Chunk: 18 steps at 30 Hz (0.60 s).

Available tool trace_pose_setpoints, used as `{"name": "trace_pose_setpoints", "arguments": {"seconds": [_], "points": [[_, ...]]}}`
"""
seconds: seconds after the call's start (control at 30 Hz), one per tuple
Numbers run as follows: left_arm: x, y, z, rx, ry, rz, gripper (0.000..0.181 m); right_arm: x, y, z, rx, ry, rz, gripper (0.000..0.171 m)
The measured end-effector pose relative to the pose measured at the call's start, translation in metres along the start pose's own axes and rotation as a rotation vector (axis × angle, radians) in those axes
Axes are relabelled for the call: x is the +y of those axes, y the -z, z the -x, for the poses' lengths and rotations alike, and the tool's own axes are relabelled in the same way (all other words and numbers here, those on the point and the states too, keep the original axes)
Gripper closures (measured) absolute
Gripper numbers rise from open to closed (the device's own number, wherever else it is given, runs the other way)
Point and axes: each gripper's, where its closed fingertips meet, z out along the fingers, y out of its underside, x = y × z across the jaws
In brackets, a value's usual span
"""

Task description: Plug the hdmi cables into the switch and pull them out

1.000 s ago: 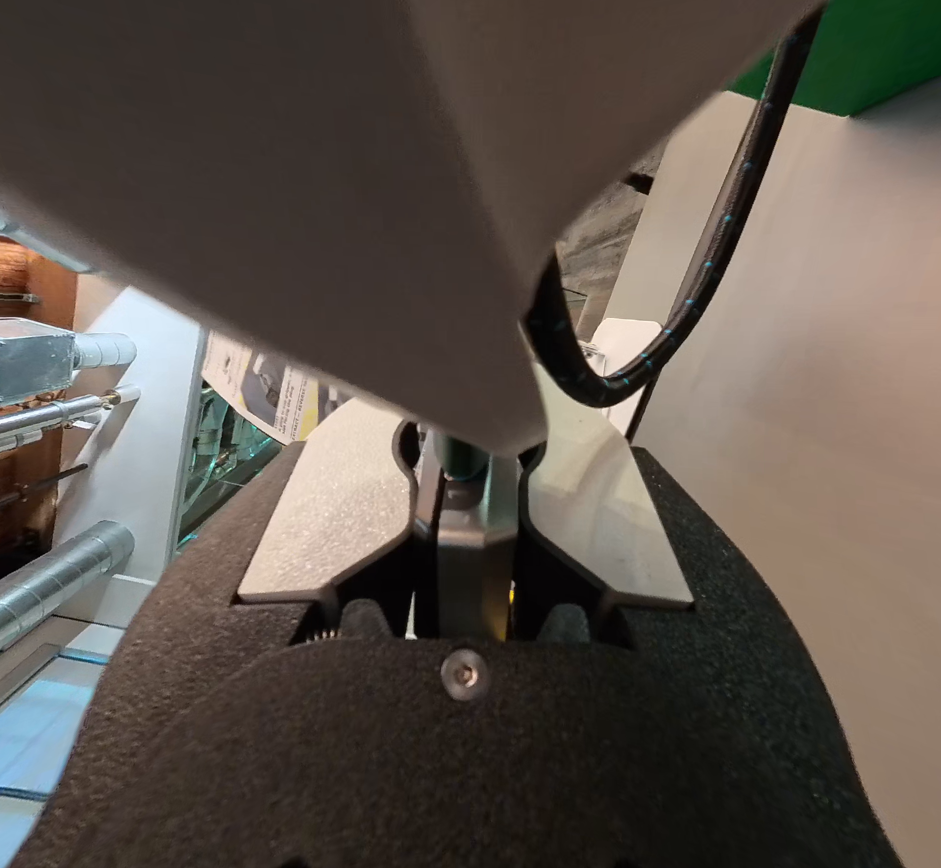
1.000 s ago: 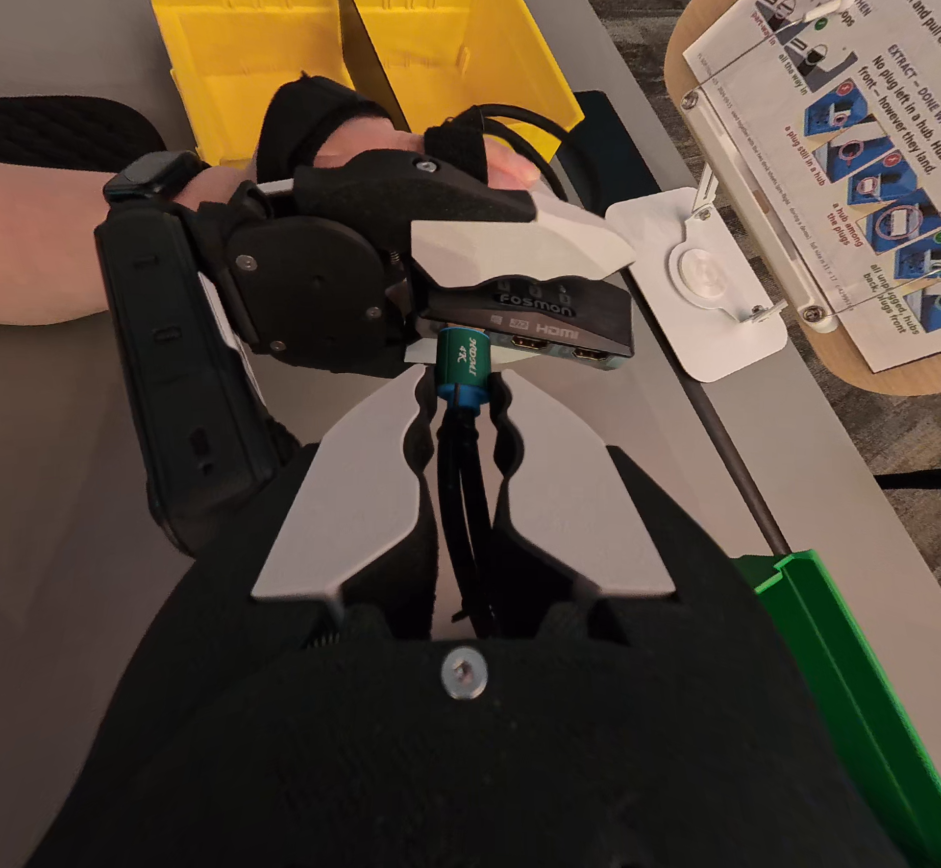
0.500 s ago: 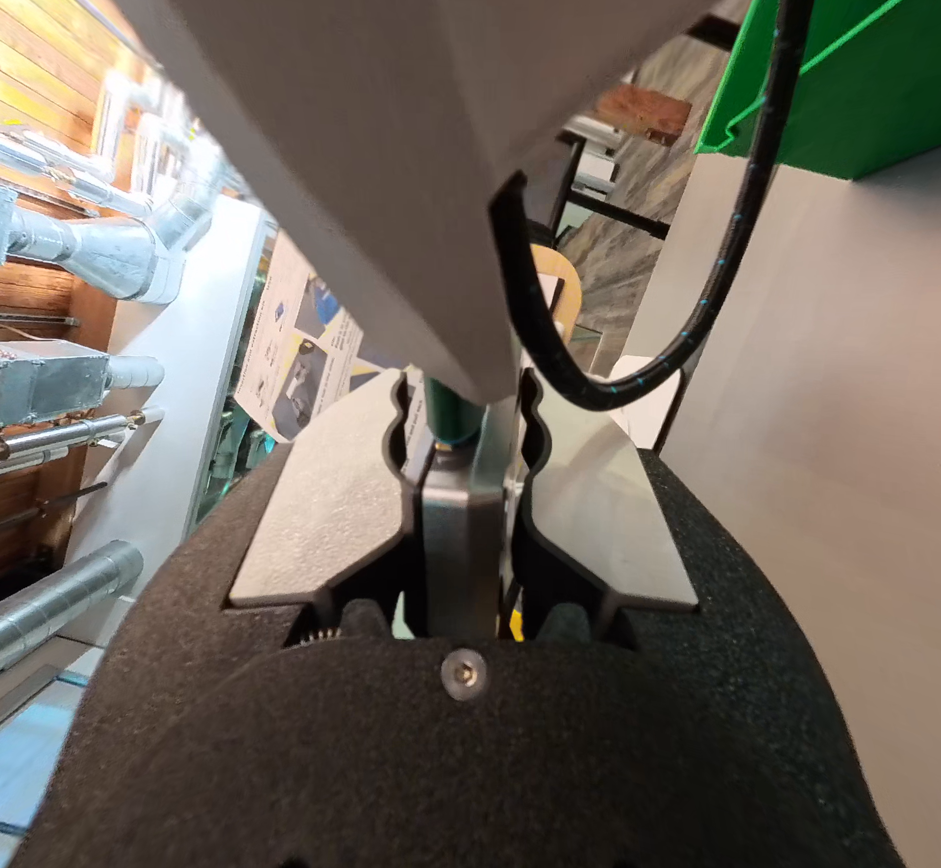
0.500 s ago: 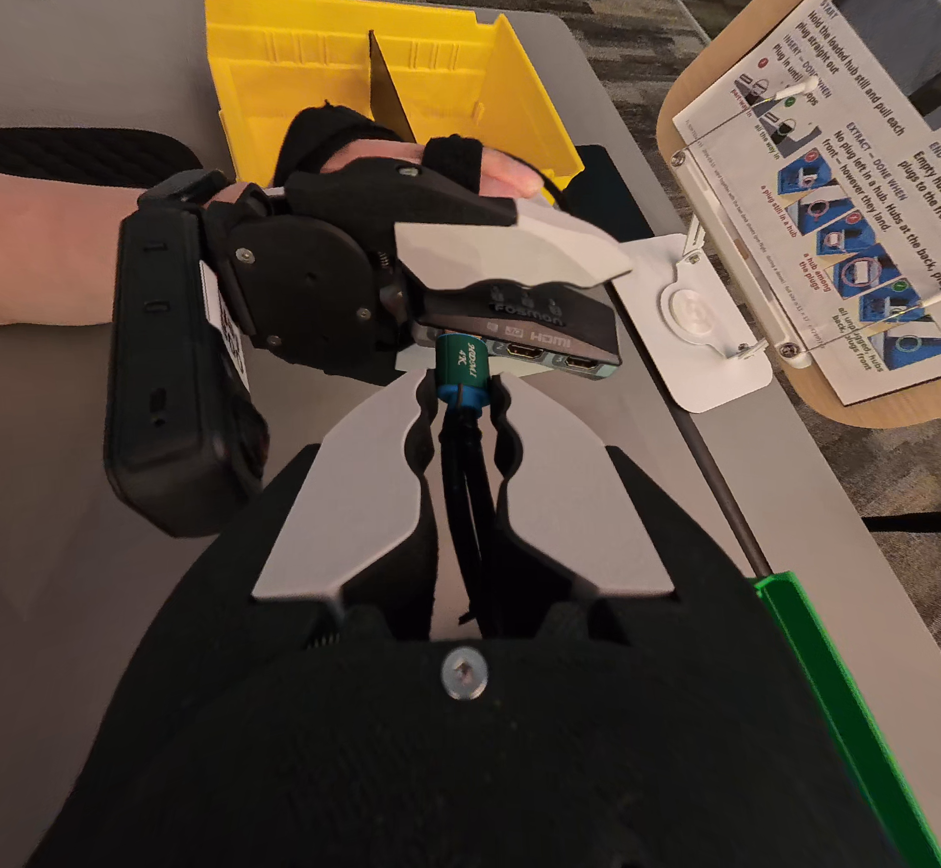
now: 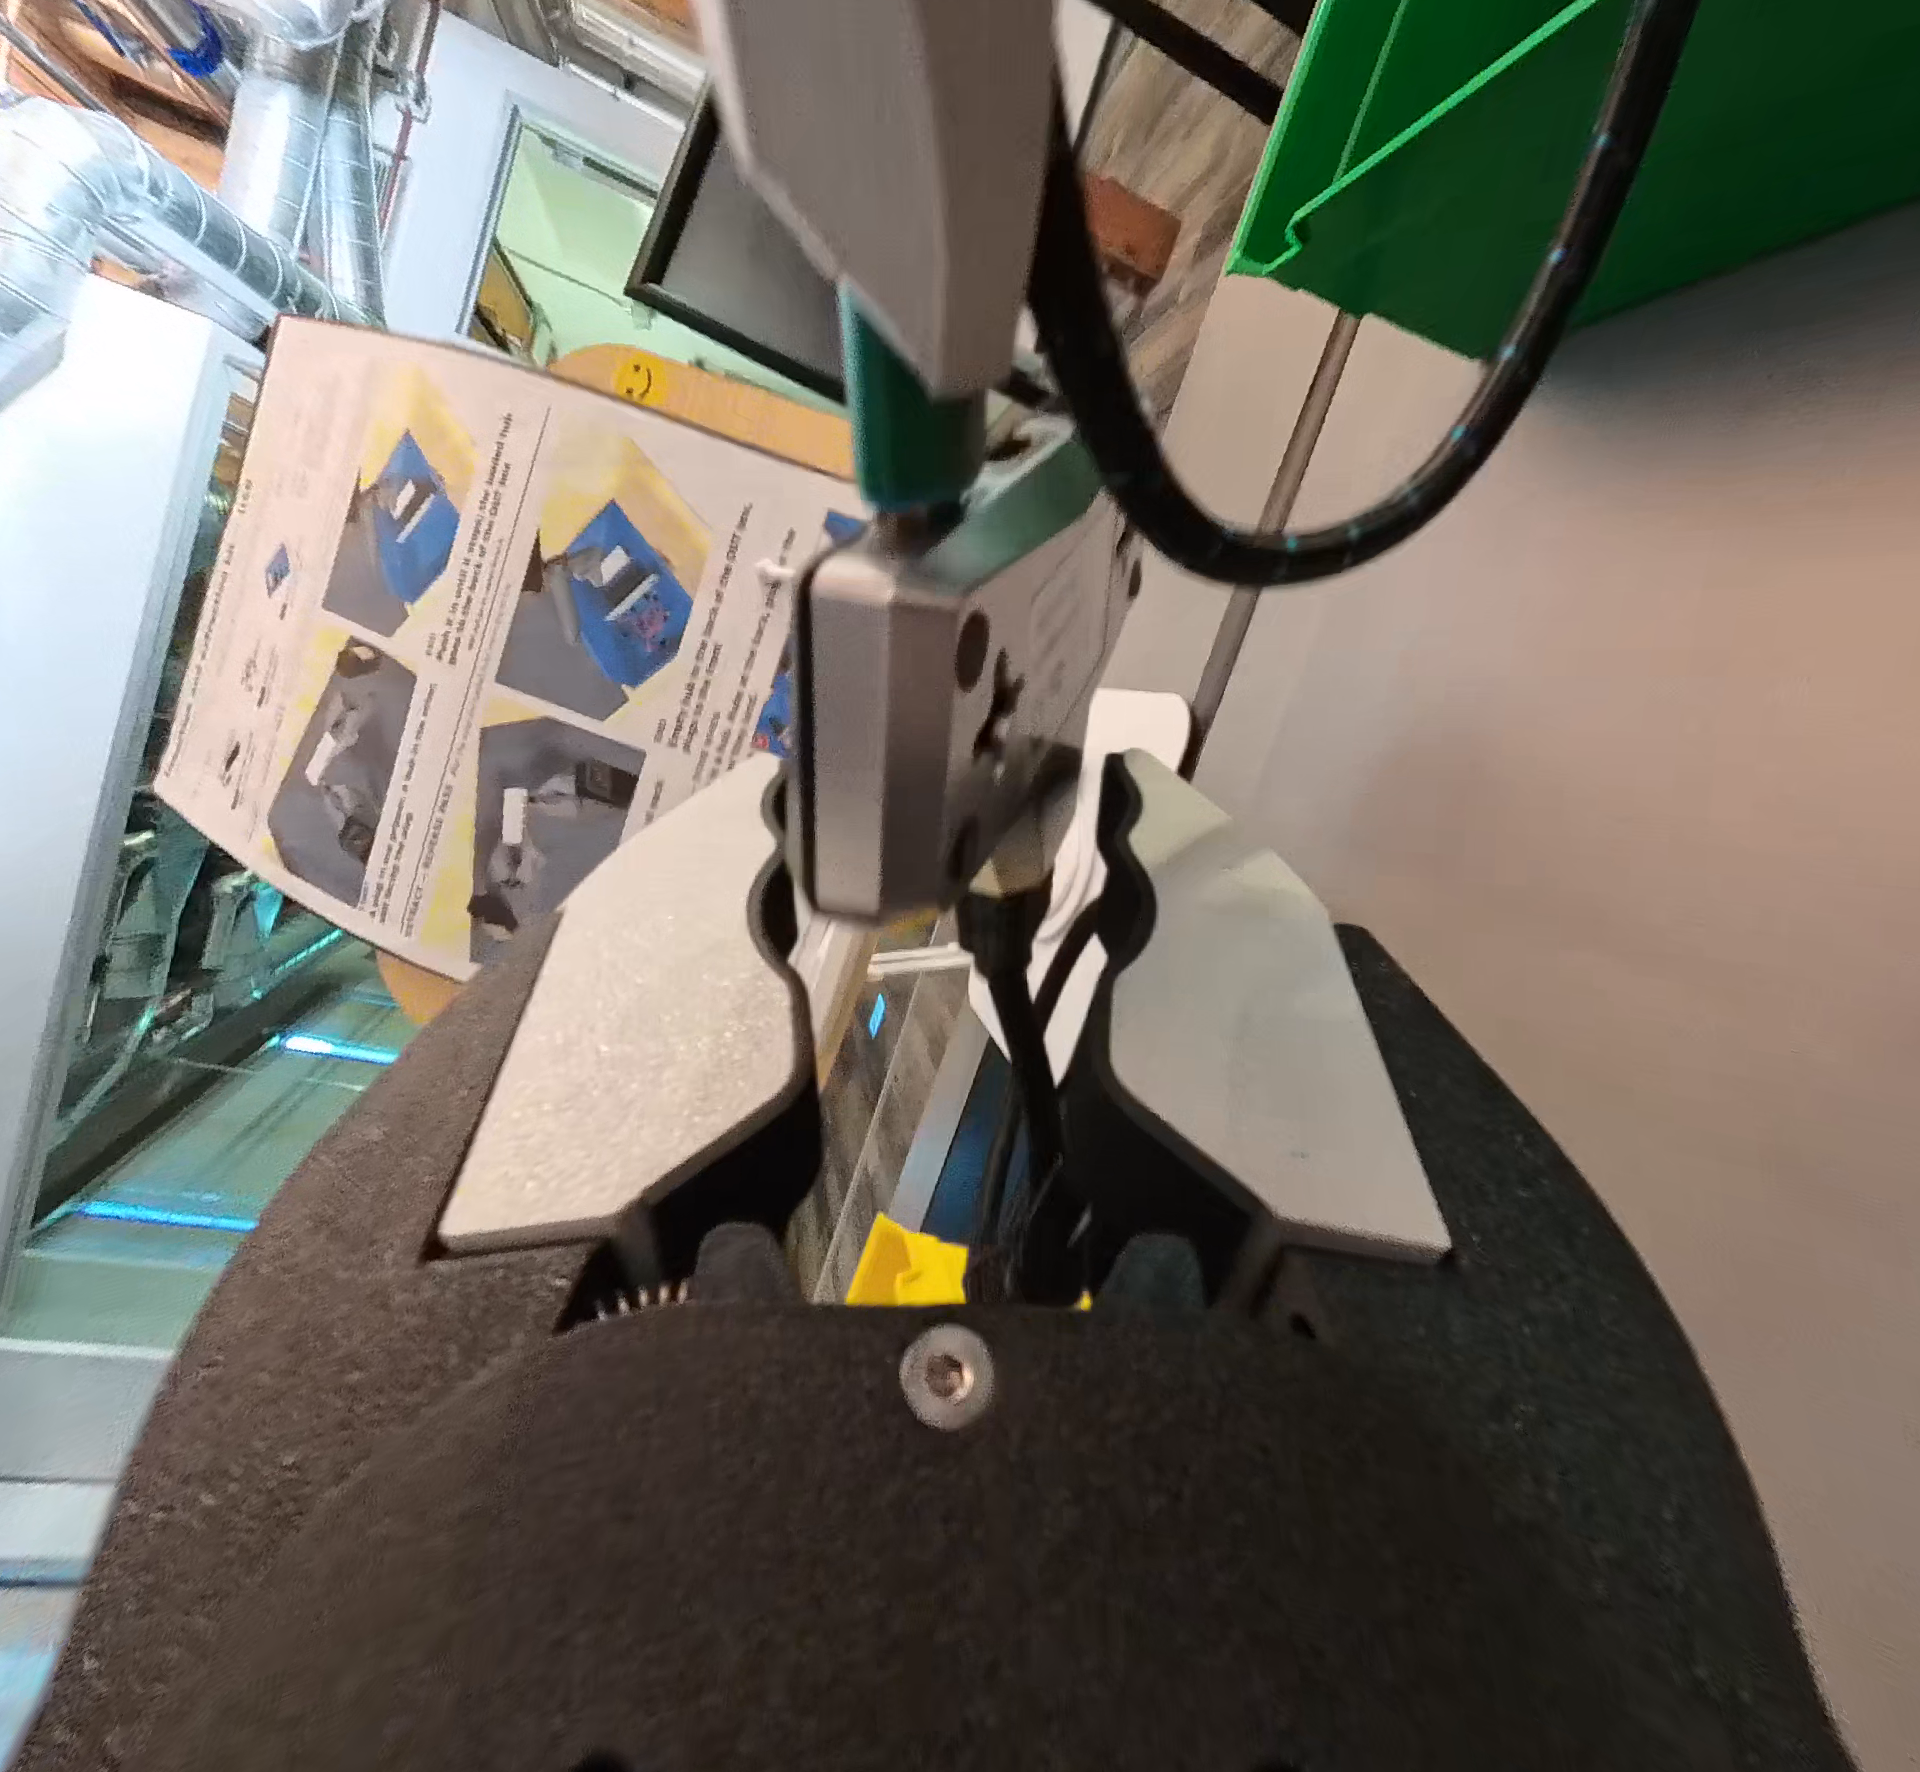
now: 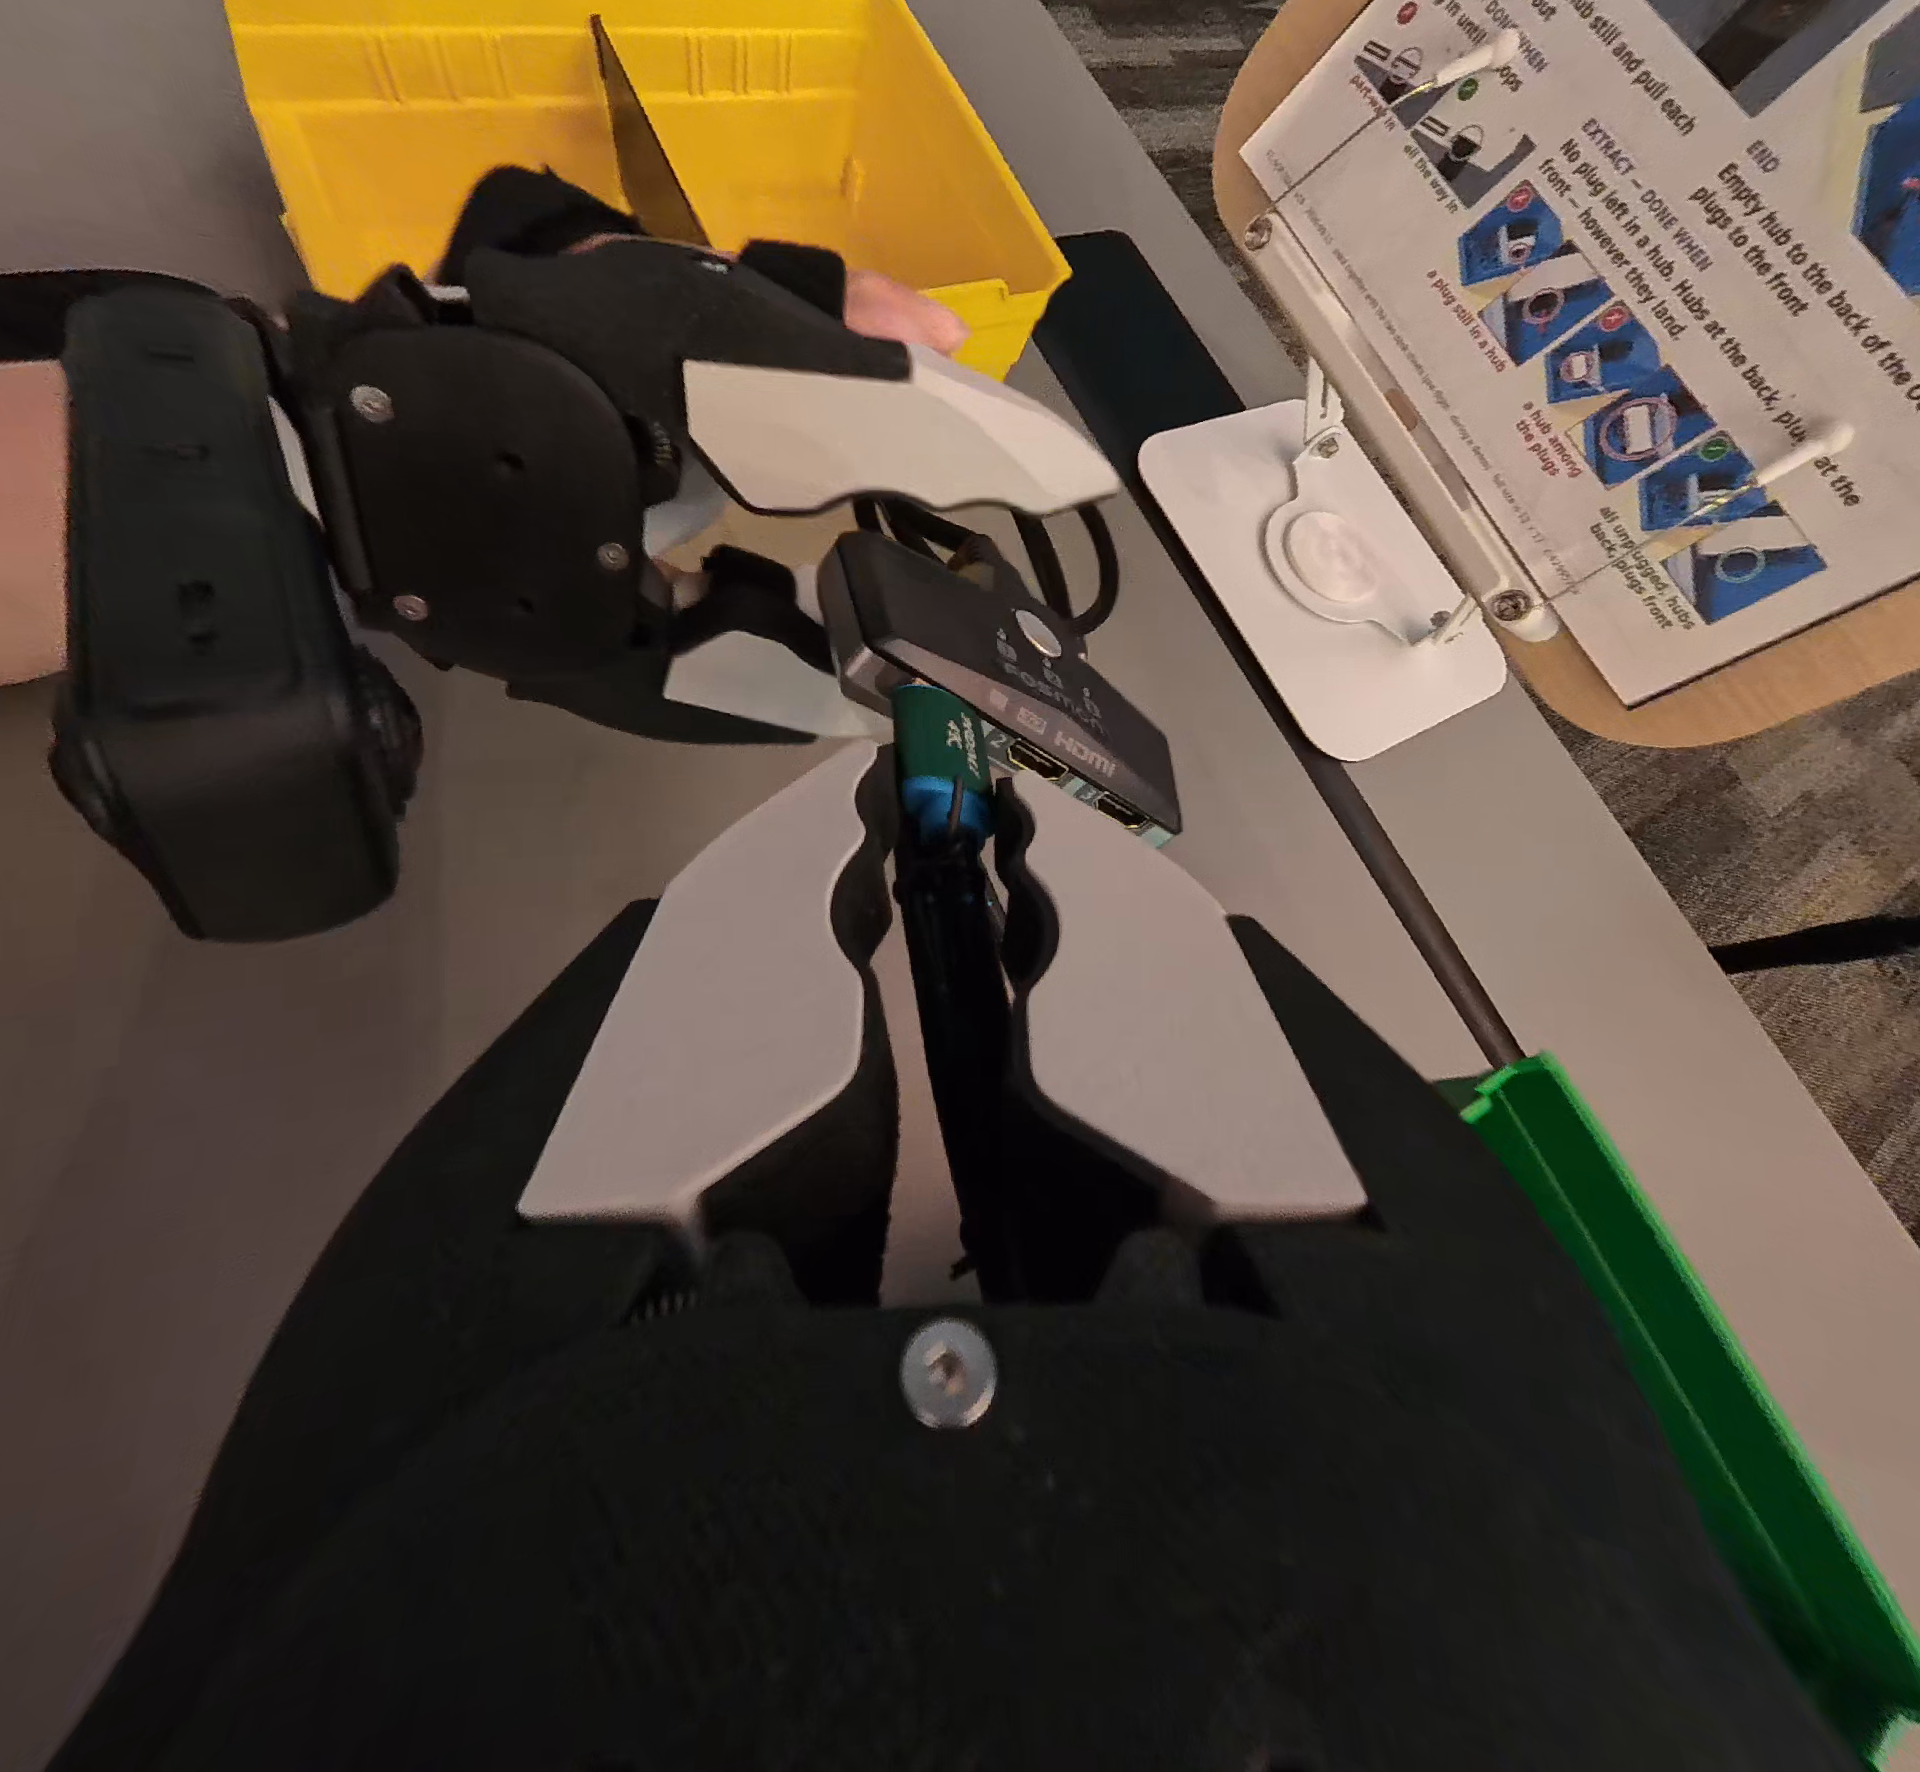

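The right gripper [image 6: 940,849] pinches the black cable [image 6: 951,974] just behind its green plug [image 6: 930,735], which sits in the switch's [image 6: 997,662] leftmost port, probably so the plug can be driven or drawn straight. The left gripper [image 6: 862,600] is spread wide; the switch hangs between its fingers, touching only the lower one, so the cable seems to carry it. Two ports to the right are free. Beyond lie a yellow bin [image 6: 623,81], far left, and a green bin [image 6: 1662,1307], near right.
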Motion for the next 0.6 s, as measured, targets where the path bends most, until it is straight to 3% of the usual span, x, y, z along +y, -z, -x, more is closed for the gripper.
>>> {"name": "trace_pose_setpoints", "arguments": {"seconds": [0.2, 0.27, 0.3, 0.6], "points": [[-0.012, 0.004, 0.000, -0.069, -0.088, -0.074, 0.130, 0.001, -0.001, 0.009, -0.016, 0.131, 0.017, 0.154], [-0.014, 0.006, -0.006, -0.032, -0.078, -0.088, 0.154, 0.005, -0.001, 0.010, 0.002, 0.199, 0.032, 0.152], [-0.014, 0.006, -0.006, -0.025, -0.056, -0.087, 0.157, 0.004, -0.001, 0.009, 0.014, 0.222, 0.031, 0.152], [-0.005, 0.007, 0.009, -0.094, -0.095, -0.041, 0.158, -0.001, 0.001, 0.007, -0.020, 0.162, -0.042, 0.152]]}}
